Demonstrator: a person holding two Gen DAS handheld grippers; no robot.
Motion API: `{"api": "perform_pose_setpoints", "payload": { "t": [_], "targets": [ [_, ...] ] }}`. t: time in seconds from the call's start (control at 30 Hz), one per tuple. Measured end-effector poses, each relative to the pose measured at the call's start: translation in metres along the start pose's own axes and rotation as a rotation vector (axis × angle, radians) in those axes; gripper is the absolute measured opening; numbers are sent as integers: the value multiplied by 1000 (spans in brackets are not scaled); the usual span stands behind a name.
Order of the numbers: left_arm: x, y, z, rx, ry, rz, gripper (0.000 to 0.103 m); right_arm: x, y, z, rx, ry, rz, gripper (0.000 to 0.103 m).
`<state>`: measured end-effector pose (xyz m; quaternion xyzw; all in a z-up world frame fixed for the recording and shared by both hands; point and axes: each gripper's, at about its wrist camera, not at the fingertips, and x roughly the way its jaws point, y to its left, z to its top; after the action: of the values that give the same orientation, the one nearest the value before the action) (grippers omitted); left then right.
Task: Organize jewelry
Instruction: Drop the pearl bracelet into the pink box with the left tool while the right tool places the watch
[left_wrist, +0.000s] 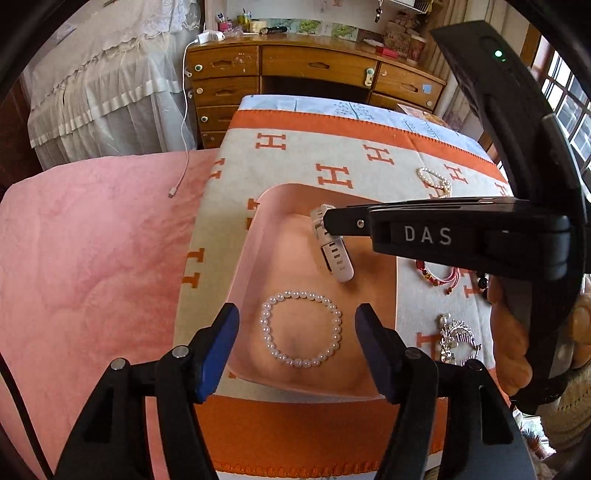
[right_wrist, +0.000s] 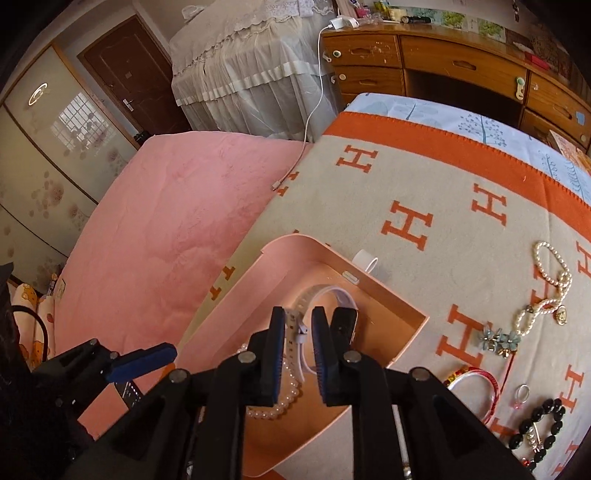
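Note:
A pink open box sits on the orange-and-beige H-pattern blanket. A white bead bracelet lies flat on the box floor, and my left gripper hovers open right above it, touching nothing. A white watch rests in the far part of the box. My right gripper reaches in from the right at the watch's strap. In the right wrist view the right gripper stands narrowly open, with the watch strap between its jaws and a gap beside it. The bead bracelet shows below.
Right of the box lie a pearl necklace, a flower clip, a red bracelet, a ring, a black bead bracelet and a silver brooch. A tape roll stands behind the box. Pink bedding lies left.

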<state>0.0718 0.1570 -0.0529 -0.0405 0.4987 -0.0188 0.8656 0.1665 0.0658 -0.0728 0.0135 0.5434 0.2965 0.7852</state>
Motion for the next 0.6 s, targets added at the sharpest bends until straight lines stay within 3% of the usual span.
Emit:
{"api": "perform_pose_setpoints", "payload": {
  "t": [0.13,0.3,0.5,0.6],
  "targets": [
    [-8,1,-3,-10,-49,13,74,-3,-3,-2,10,-32,4,16],
    [-11,-2,-5,-3,-57,10,74,-14,2,-6,-22,-80,-27,16],
    [-13,-6,-7,1,-55,19,75,-22,9,-10,-58,-127,9,16],
    [-13,-6,-7,-5,-53,20,75,-17,7,-6,-39,-88,-16,16]
  ]
}}
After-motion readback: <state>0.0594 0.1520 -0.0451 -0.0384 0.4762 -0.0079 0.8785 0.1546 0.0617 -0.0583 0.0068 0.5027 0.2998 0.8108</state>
